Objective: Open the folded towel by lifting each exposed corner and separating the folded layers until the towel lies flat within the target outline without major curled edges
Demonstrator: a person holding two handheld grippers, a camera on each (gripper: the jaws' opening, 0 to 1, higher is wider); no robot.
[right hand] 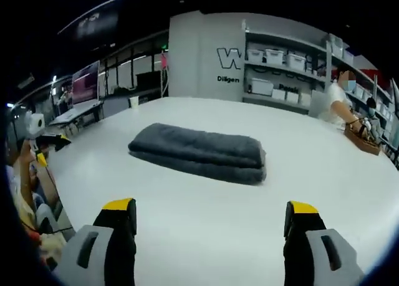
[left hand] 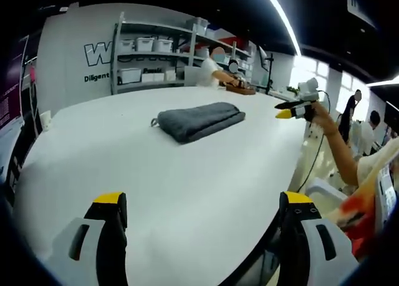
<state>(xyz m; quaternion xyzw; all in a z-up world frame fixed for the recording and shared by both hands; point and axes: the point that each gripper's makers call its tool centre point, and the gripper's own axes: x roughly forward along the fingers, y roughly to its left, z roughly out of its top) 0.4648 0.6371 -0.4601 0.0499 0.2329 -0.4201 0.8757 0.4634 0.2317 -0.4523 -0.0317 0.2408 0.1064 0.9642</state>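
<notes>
Folded grey towel point(right hand: 198, 152) on white table point(right hand: 187, 236), both claws wide, apart.

A broad white table point(left hand: 187, 174) carries the scene, its surface smooth and plain. A folded dark grey towel point(left hand: 198, 121) lies flat on it toward 12 o'clock. At 2 o'clock, near the far edge, sits a brown wicker basket point(right hand: 363, 139).

The back wall point(right hand: 206, 55) bears a large outlined "W" above smaller lettering beginning "Diligen".
</notes>
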